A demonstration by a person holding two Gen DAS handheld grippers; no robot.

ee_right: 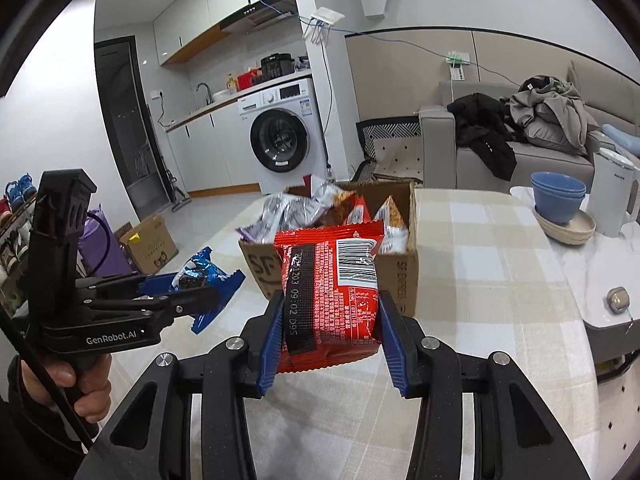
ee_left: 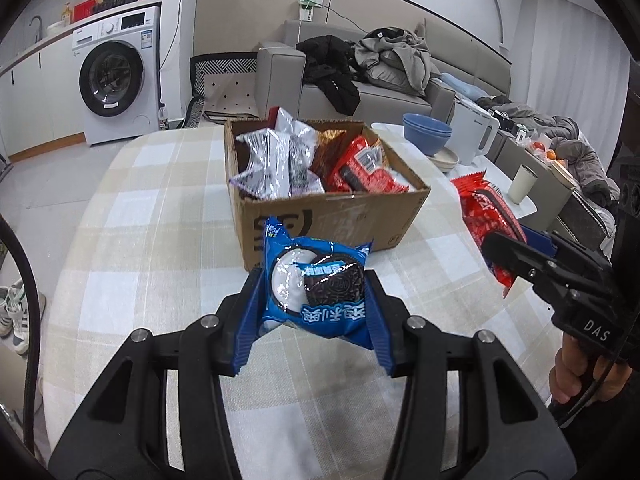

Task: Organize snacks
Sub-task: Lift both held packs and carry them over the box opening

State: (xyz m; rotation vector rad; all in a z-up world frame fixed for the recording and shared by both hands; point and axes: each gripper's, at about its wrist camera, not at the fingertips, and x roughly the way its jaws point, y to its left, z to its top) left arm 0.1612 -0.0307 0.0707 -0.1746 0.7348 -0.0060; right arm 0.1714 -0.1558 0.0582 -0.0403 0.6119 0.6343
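Note:
My left gripper (ee_left: 316,300) is shut on a blue Oreo packet (ee_left: 316,288) and holds it above the checked tablecloth, just in front of the cardboard box (ee_left: 332,216). The box holds several snack packets, silver-purple and red. My right gripper (ee_right: 328,312) is shut on a red snack packet (ee_right: 332,280), held upright in front of the same box (ee_right: 396,276). The right gripper with its red packet (ee_left: 488,216) shows at the right of the left wrist view. The left gripper with the Oreo packet (ee_right: 200,276) shows at the left of the right wrist view.
Blue bowls (ee_left: 426,132) stacked on a beige dish and a white kettle (ee_left: 476,136) stand on a white side table right of the box, with a white cup (ee_left: 522,184). A sofa (ee_left: 380,92) with clothes and a washing machine (ee_left: 116,76) stand behind.

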